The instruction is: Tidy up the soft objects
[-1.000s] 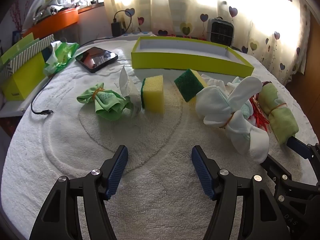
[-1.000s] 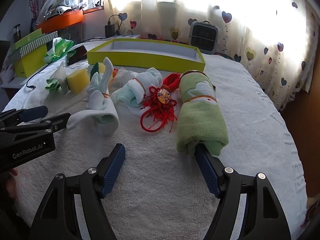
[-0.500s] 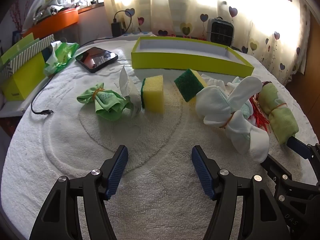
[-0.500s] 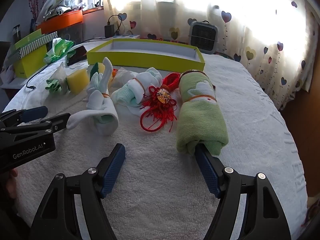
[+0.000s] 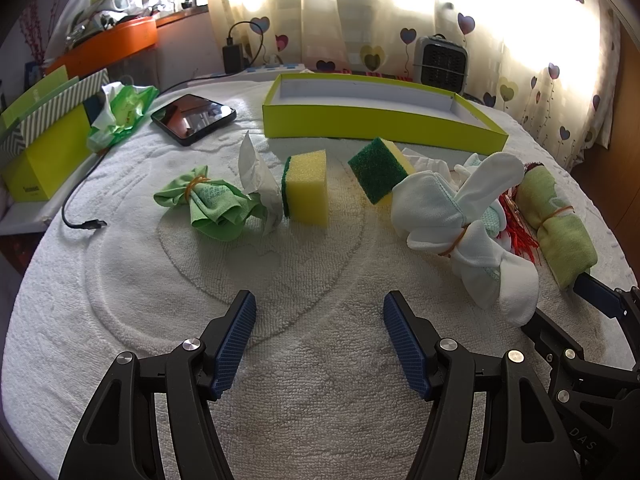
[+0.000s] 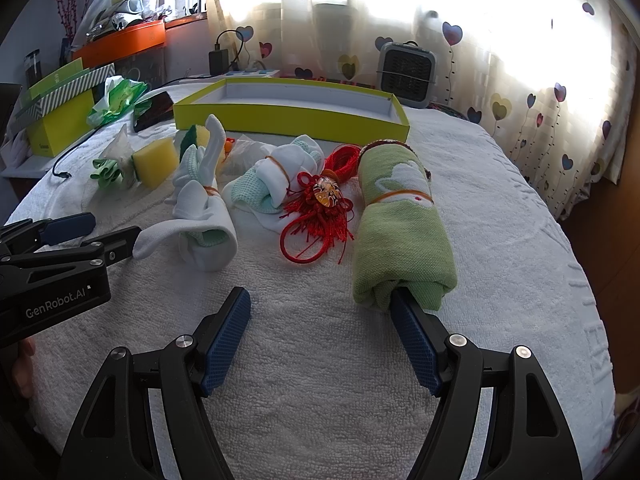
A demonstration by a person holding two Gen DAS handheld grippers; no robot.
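The soft objects are spread in a loose row across a tabletop (image 5: 320, 380) covered with white terry cloth, and nothing has yet been put into the yellow-green tray (image 5: 376, 126) at the far side, which is judged to be where they are meant to go. The left gripper (image 5: 318, 338) is held low over bare cloth with its jaws wide and nothing between them. The right gripper (image 6: 320, 338) is likewise held with its jaws wide and empty; its right pad is seen at, and perhaps touching, the near end of the rolled green towel (image 6: 400, 232), so that roll is judged the likeliest first pick.

The towel and the cloth bundles are bound with rubber bands, presumably so that each can be lifted as one piece. The white sock bundle (image 5: 460, 220) lies close before the left gripper's right side. A red tassel knot (image 6: 320, 208) lies between the towel and a smaller white-and-mint sock bundle (image 6: 280, 180), its cord looping near the towel, so it could be dragged along. Further left are found two sponges (image 5: 308, 188), a green cloth bundle (image 5: 208, 204) and a crumpled tissue (image 5: 260, 180). A tablet (image 5: 194, 118), a loose cable (image 5: 80, 216) and a small heater (image 5: 442, 60) stand clear of the path to the tray.
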